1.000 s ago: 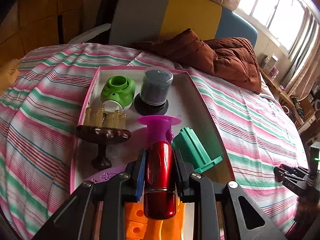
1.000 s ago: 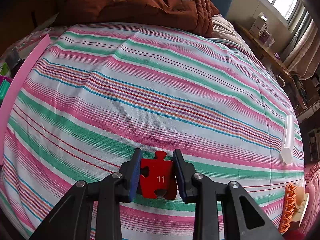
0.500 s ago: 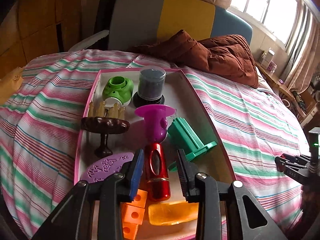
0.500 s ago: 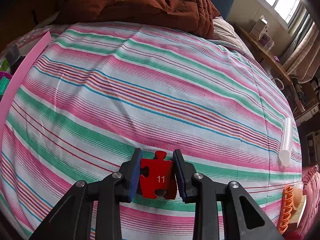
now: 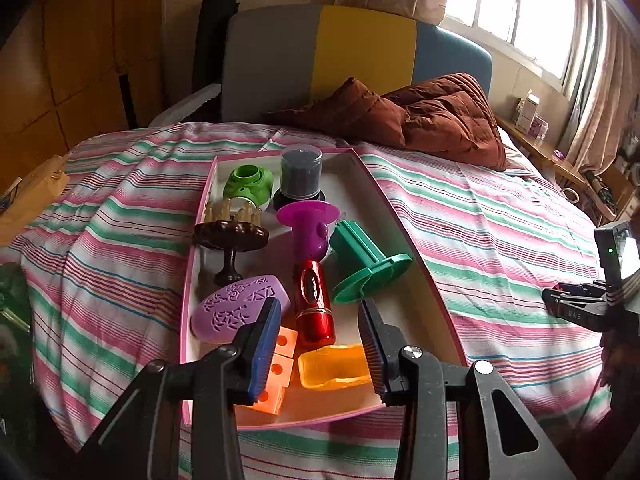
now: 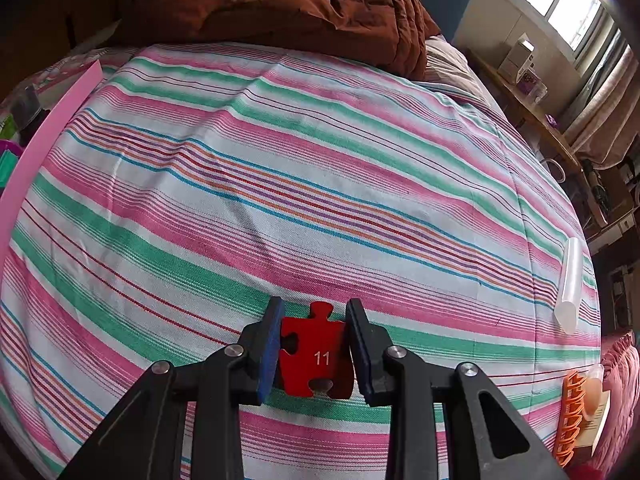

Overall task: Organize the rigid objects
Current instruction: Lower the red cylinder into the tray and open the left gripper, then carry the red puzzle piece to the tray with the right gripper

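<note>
Left gripper (image 5: pixel 320 334): a second ago it clenched the red bottle; now the jaws have just been opening and stand apart, nothing between the pads, and it hangs released over the near end of the tray.
Red bottle (image 5: pixel 314 304): let go, lying in the tray (image 5: pixel 404 232) along its length, top end against the purple cup (image 5: pixel 308 226), bottom end by the orange scoop (image 5: pixel 334 366).
View change: the left camera has pulled back since then, so the tray's near rim and the orange blocks (image 5: pixel 280 364) are now in sight.
Right gripper (image 6: pixel 314 340): no change from a second ago; pads pressed on both sides of the red puzzle piece (image 6: pixel 316 356), low over the striped bedspread (image 6: pixel 280 184).
Writing: a white "11" on the puzzle piece; small letters on the clamp at the right edge of the left view, too small to read for sure.
Tray contents: green holder (image 5: pixel 248 184) and dark jar (image 5: pixel 300 178) at the far end, brown stand (image 5: pixel 230 240) on the left, teal spool (image 5: pixel 366 264) on the right near the wall, lilac oval (image 5: pixel 240 308) beside the left finger.
Edges: pink tray wall just beside the spool's flange; little bare floor left in the tray.
Open room: wide clear bedspread ahead of the right gripper; a clear tube (image 6: pixel 570 280) near the bed's right edge, an orange rack (image 6: pixel 568 420) past it.
</note>
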`<state>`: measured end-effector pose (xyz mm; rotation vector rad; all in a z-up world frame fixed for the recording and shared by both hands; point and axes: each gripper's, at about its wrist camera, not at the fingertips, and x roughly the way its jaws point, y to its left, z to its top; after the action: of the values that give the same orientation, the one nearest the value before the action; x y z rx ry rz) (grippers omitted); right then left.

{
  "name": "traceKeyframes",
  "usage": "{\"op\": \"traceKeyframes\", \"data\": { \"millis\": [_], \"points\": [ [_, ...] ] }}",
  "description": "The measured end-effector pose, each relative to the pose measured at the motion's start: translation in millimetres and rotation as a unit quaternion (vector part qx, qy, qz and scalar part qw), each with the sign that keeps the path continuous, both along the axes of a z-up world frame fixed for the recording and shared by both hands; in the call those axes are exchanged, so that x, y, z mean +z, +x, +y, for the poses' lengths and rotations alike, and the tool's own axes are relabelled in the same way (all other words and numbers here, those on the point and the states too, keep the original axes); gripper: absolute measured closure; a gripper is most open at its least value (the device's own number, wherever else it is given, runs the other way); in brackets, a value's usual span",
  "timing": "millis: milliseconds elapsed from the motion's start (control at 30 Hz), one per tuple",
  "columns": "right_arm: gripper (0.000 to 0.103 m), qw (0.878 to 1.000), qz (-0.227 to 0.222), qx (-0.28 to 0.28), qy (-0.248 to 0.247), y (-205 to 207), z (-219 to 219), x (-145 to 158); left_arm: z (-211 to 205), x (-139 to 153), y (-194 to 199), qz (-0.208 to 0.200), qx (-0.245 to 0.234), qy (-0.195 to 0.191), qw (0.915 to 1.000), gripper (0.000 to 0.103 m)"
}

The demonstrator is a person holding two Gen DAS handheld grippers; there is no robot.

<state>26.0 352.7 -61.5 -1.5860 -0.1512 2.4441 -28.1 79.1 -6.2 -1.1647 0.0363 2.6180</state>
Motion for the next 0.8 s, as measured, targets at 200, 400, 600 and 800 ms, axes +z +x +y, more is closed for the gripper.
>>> {"op": "traceKeyframes", "data": {
  "millis": [200,400,600,800],
  "points": [
    [0.072,1.0,0.0,0.002,0.006,0,-1,0,-1,-1,11,0.001,-0.004,-0.005,1.0,0.061],
    [0.072,1.0,0.001,0.001,0.011,0,-2,1,-3,-1,16,0.004,-0.003,-0.006,1.0,0.061],
    [0.072,1.0,0.002,-0.005,0.007,0,-3,1,-8,-2,17,0.001,0.0,-0.004,1.0,0.058],
    [0.072,1.0,-0.002,-0.01,0.004,1,-3,1,-11,-2,19,0.002,-0.001,-0.002,1.0,0.058]
  ]
}}
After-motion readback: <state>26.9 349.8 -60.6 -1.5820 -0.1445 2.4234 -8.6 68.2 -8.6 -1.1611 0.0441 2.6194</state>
